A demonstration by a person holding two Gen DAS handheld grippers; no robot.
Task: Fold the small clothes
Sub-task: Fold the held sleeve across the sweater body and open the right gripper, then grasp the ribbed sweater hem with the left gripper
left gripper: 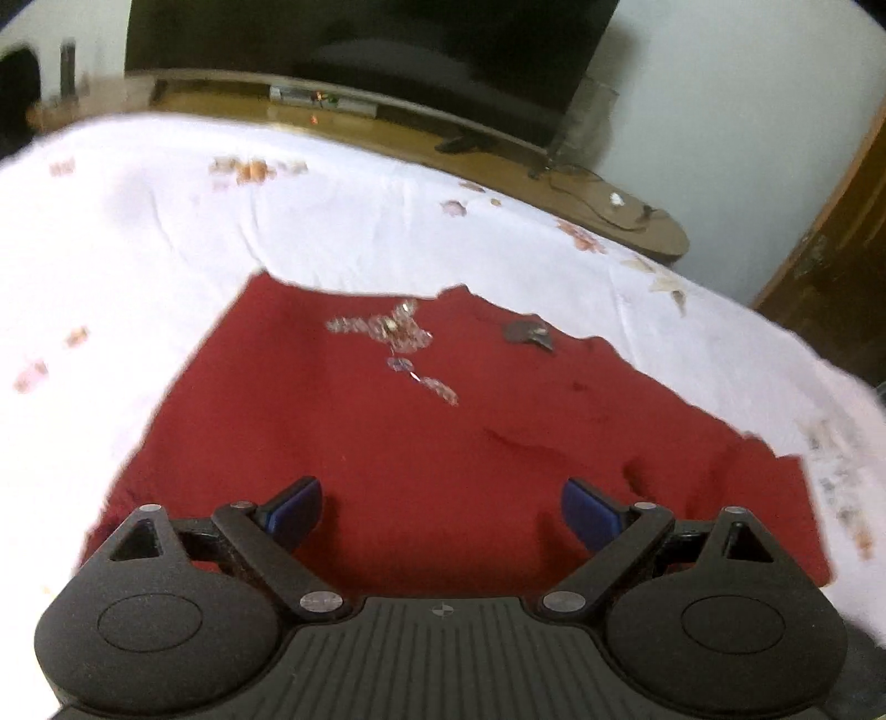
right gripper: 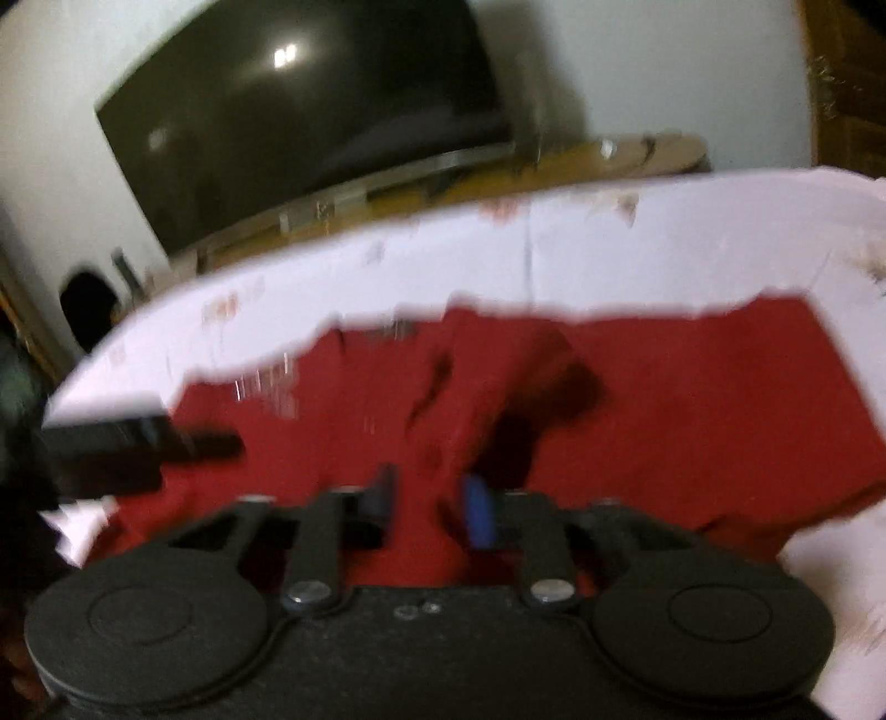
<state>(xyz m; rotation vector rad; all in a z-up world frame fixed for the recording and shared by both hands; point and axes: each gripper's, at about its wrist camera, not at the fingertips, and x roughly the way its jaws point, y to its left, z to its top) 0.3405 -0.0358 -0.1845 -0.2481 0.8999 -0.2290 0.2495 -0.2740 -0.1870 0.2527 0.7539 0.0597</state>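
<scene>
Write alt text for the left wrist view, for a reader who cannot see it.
A red garment with a sparkly decoration lies spread flat on a white floral bedsheet. The left gripper hovers over its near edge with its blue-padded jaws wide open, holding nothing. Behind the bed, a dark television stands on a wooden stand.

The garment [left gripper: 443, 432] is deep red, with a silvery, sparkling motif [left gripper: 396, 332] near its far edge and a small grey patch [left gripper: 526, 334] beside that. It lies on a white bedsheet [left gripper: 166, 232] scattered with small pinkish-orange floral prints, which turn brownish-grey toward the right edge. The left gripper [left gripper: 441, 509] is matte black with blue pads on its fingers [left gripper: 296, 507]; the right gripper [right gripper: 429, 504] is black too, with one blue pad showing. The television [left gripper: 360, 50] is black, its stand [left gripper: 554, 177] brown wood, the wall [left gripper: 747, 111] pale grey-white.
</scene>
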